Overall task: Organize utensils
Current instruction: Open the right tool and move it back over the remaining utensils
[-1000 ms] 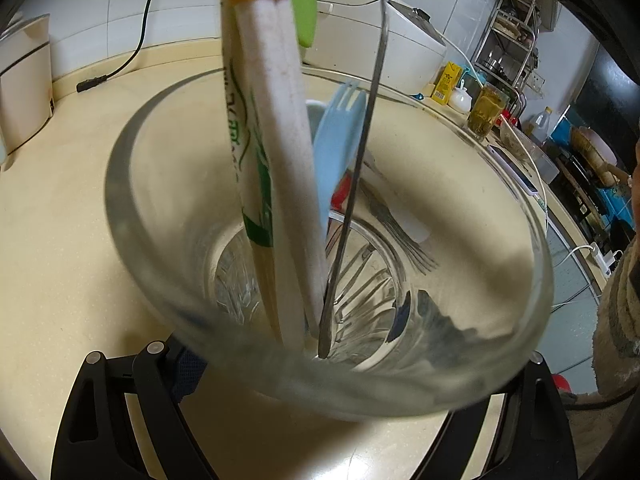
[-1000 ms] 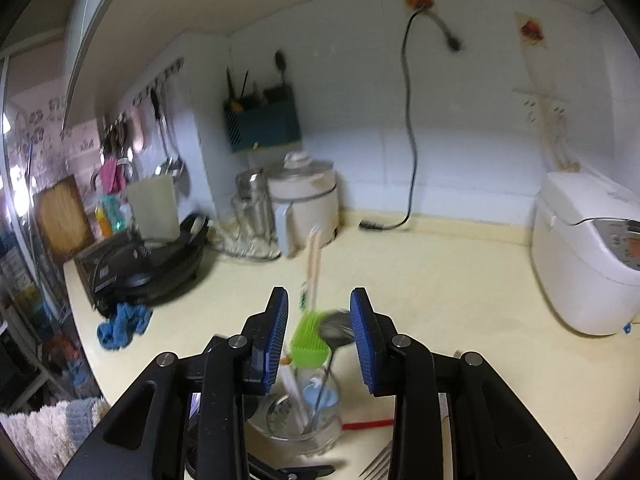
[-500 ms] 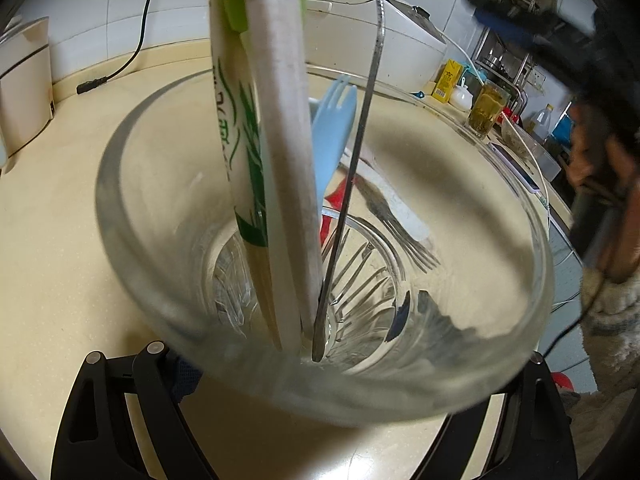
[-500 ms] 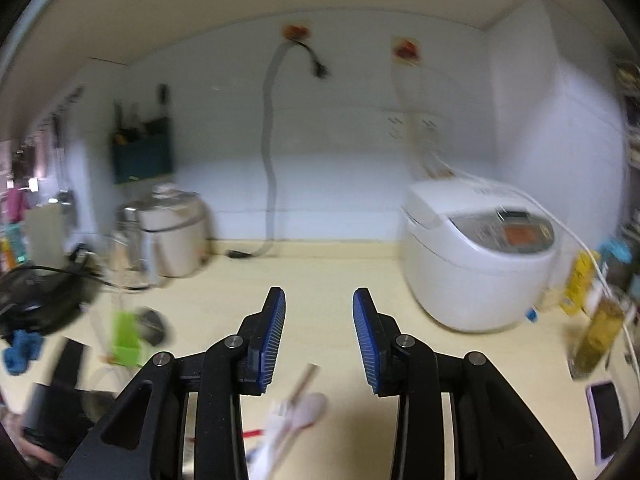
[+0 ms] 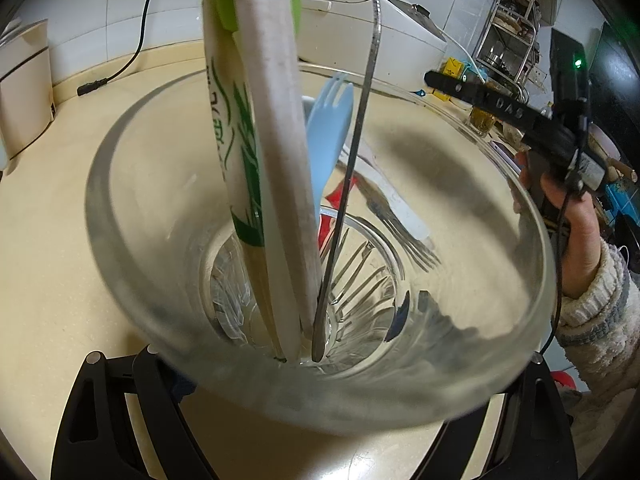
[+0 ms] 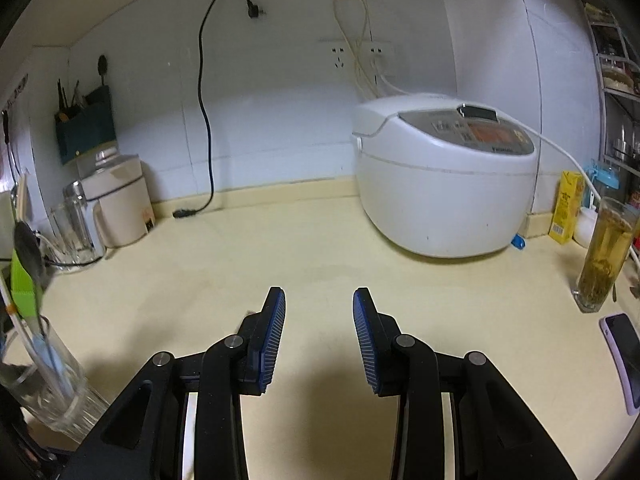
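The glass tumbler (image 5: 320, 380) is gripped by the left gripper (image 5: 312, 408), with a silicone brush (image 5: 276, 160) and spoon (image 5: 352, 168) stood inside. The right gripper (image 6: 319, 340) is held open and empty; a metal fork (image 5: 400, 224) and blue fork (image 5: 328, 128) are seen through the glass on the bench (image 6: 320, 248), below its jaws.

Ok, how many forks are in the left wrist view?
2: a blue plastic fork and a metal fork to its right, both seen through the glass; more may be hidden.
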A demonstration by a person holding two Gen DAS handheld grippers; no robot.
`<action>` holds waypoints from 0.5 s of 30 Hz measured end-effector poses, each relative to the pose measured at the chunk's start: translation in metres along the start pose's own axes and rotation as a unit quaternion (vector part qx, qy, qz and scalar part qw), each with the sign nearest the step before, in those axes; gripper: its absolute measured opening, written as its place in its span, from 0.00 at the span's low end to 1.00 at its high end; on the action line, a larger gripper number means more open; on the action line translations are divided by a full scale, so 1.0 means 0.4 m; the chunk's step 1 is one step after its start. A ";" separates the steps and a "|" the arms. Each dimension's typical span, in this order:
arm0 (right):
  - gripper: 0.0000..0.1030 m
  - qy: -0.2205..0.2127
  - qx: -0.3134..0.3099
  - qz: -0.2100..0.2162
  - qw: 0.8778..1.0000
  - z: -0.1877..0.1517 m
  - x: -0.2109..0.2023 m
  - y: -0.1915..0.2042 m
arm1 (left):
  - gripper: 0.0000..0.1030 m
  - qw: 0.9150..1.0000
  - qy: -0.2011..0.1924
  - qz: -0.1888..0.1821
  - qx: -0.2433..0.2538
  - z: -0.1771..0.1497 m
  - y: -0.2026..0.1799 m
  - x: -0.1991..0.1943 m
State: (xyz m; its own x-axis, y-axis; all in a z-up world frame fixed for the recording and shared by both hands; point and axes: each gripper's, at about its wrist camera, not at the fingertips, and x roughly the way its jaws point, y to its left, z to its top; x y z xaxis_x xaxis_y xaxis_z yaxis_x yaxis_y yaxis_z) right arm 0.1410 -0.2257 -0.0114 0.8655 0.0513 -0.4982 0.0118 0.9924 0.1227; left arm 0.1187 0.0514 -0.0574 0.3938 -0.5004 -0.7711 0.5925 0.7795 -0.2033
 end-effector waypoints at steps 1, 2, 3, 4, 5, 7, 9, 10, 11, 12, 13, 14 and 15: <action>0.35 0.006 -0.003 -0.001 1.000 -0.008 0.009 0.001 | 0.88 1.000 0.000 0.001 0.001 -0.001 -0.004 0.001; 0.35 0.022 0.000 0.000 1.000 -0.016 0.020 -0.001 | 0.88 1.000 0.000 0.003 0.002 0.000 -0.005 0.001; 0.35 0.019 0.003 0.002 1.000 -0.018 0.021 -0.004 | 0.88 1.000 0.001 0.005 0.003 0.000 -0.007 0.002; 0.35 0.015 0.001 0.001 1.000 -0.024 0.020 -0.004 | 0.88 1.000 0.002 0.007 0.005 0.000 -0.007 0.001; 0.35 0.020 -0.005 -0.003 1.000 -0.025 0.025 -0.001 | 0.88 1.000 0.002 0.009 0.007 0.001 -0.009 0.002; 0.35 0.034 -0.013 -0.001 0.999 -0.028 0.037 0.009 | 0.88 1.000 0.003 0.010 0.008 -0.001 -0.014 0.002; 0.35 0.043 -0.025 -0.003 0.999 -0.033 0.047 0.022 | 0.88 1.000 0.002 0.008 0.006 -0.001 -0.011 0.001; 0.35 0.043 -0.033 -0.002 0.999 -0.036 0.047 0.029 | 0.88 1.000 0.002 0.007 0.005 0.000 -0.009 0.000; 0.35 0.042 -0.038 -0.001 0.998 -0.034 0.046 0.035 | 0.88 1.000 0.002 0.007 0.005 0.000 -0.007 0.000; 0.35 0.040 -0.047 0.002 0.998 -0.037 0.043 0.043 | 0.88 1.000 0.002 0.007 0.005 0.001 -0.007 0.000; 0.35 0.037 -0.052 0.009 0.998 -0.035 0.038 0.048 | 0.88 1.000 0.002 0.007 0.005 0.001 -0.007 0.000; 0.35 0.032 -0.054 0.026 0.998 -0.037 0.034 0.054 | 0.88 1.000 0.002 0.007 0.005 0.001 -0.007 0.000; 0.35 0.033 -0.056 0.042 0.997 -0.038 0.035 0.060 | 0.88 1.000 0.002 0.007 0.005 0.001 -0.007 -0.001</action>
State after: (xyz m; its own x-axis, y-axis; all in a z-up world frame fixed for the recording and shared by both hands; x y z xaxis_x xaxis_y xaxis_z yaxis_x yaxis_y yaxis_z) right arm 0.1459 -0.1993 -0.0287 0.8263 0.1391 -0.5458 -0.1187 0.9903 0.0726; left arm 0.1172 0.0492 -0.0565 0.3989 -0.4888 -0.7758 0.5941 0.7823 -0.1874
